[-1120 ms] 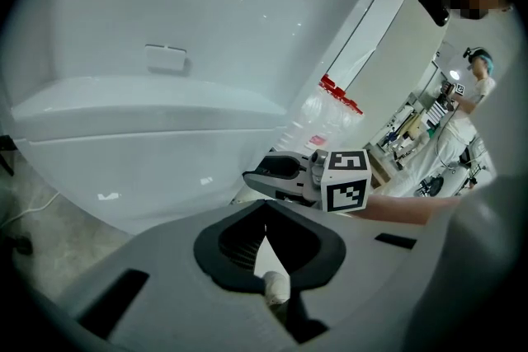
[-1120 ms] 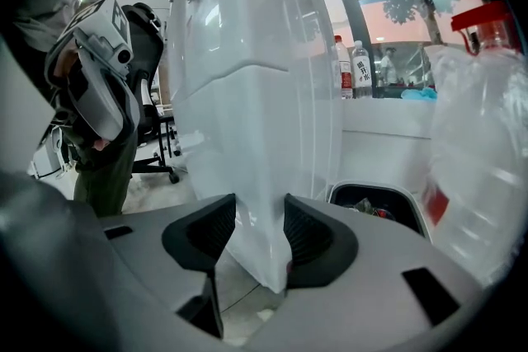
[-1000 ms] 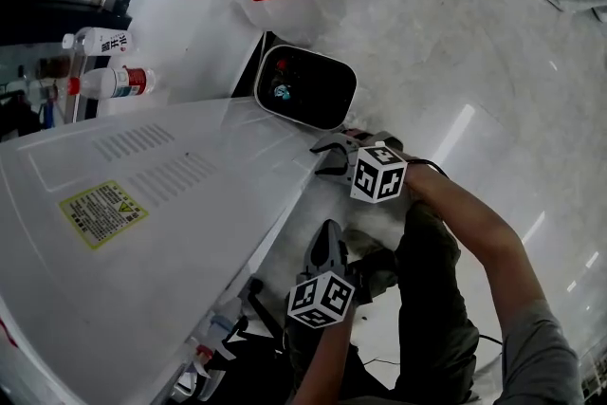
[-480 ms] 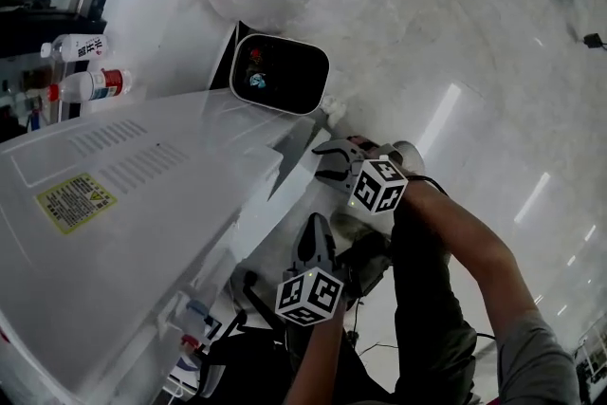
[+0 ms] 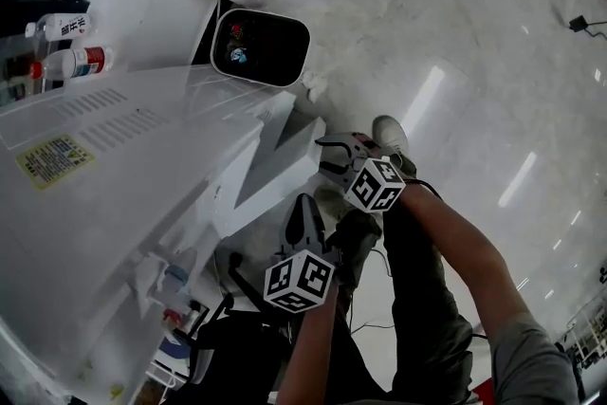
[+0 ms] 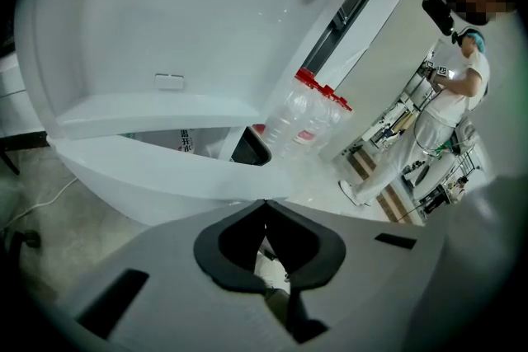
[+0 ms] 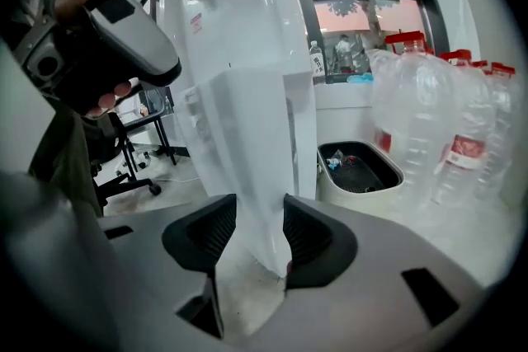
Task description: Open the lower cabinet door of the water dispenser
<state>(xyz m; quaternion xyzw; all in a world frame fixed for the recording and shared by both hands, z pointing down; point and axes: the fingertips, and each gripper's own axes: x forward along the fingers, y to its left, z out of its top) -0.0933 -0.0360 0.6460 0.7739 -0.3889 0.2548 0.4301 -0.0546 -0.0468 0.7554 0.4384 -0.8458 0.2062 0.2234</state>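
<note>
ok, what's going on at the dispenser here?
A person is working two handheld grippers at the tall white water dispenser. The right gripper is clamped on the edge of the white lower cabinet door, which stands partly swung out from the body. The left gripper hangs beside it, jaws together, holding nothing. A white bin and clear water jugs with red caps stand beyond.

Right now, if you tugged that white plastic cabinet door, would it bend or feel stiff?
Probably stiff: the white plastic cabinet door looks straight-edged where the right gripper clamps it. Likely light, being a thin panel. Its glossy face could be slippery.
</note>
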